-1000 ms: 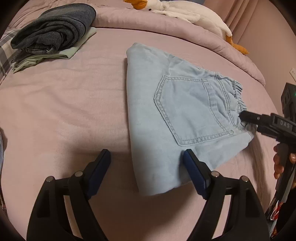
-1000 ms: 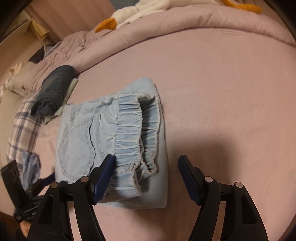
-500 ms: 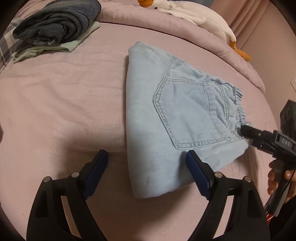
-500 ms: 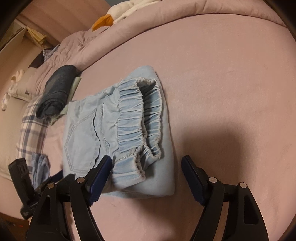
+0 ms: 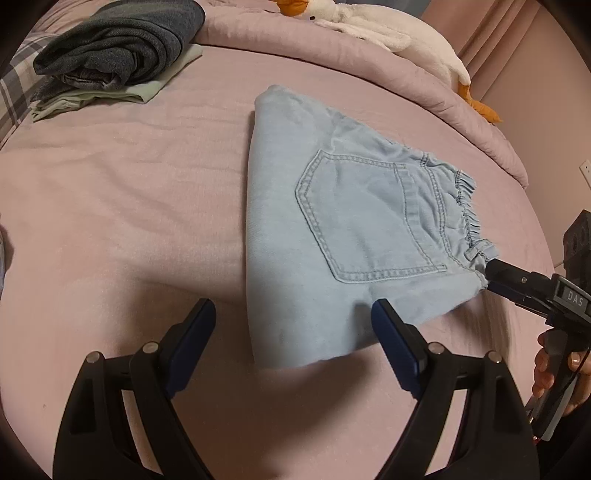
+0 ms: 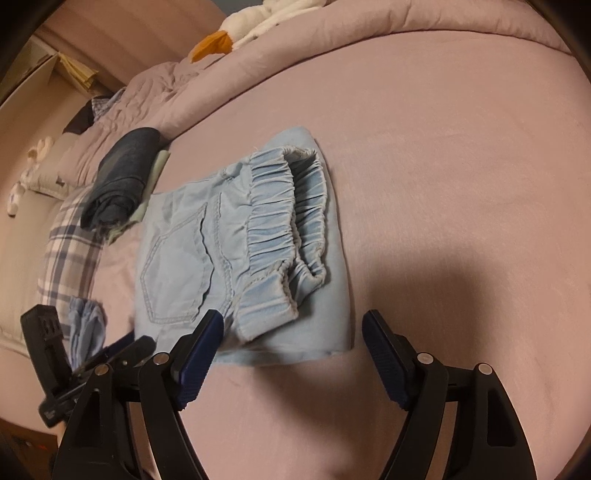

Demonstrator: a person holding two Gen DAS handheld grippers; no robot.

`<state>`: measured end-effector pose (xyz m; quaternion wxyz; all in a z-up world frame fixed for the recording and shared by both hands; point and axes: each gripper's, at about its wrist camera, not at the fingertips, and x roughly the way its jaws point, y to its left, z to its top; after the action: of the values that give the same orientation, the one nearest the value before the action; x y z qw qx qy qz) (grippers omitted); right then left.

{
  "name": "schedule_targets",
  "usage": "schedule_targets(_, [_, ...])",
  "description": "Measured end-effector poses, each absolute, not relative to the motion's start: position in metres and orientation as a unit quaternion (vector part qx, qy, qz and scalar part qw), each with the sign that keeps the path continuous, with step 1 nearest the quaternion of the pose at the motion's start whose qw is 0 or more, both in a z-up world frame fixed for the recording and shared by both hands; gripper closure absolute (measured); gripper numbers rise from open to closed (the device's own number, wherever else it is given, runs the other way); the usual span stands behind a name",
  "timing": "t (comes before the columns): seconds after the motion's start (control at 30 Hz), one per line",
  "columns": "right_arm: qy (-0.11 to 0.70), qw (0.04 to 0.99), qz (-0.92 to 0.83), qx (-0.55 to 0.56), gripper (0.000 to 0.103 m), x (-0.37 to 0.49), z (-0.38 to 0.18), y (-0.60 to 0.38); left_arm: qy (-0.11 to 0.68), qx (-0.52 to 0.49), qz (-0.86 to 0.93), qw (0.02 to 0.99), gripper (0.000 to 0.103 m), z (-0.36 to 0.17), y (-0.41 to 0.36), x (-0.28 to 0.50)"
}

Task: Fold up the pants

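Note:
Folded light-blue denim pants (image 5: 332,225) lie flat on the pink bed, back pocket up, elastic waistband toward the right. In the right wrist view the pants (image 6: 240,251) show the gathered waistband facing me. My left gripper (image 5: 295,336) is open and empty, just short of the pants' near edge. My right gripper (image 6: 291,343) is open and empty, its jaws at the waistband corner. The right gripper also shows in the left wrist view (image 5: 517,284), its tip at that corner.
A stack of folded dark clothes on a pale green one (image 5: 118,51) lies at the far left. A plush goose (image 5: 380,26) rests on the rolled quilt (image 5: 369,62) at the back. A plaid cloth (image 6: 70,251) lies at the left.
Both grippers have drawn back a little from the pants and stay open. The pants lie as before.

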<state>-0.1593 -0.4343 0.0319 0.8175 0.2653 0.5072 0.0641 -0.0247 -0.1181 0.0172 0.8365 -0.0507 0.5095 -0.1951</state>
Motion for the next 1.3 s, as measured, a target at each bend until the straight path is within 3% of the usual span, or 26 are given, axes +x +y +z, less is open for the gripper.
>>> schedule_targets(1.03, [0.477,0.846,0.080,0.227,0.025,-0.197,0.063,-0.409,0.459,-0.027,-0.197,0.866,0.015,0.063,-0.129,-0.069])
schedule_targets(1.3, [0.459,0.865,0.073,0.192,0.025,-0.209,0.079,-0.400,0.442,-0.021,-0.187,0.877,0.004,0.080,-0.131,-0.083])
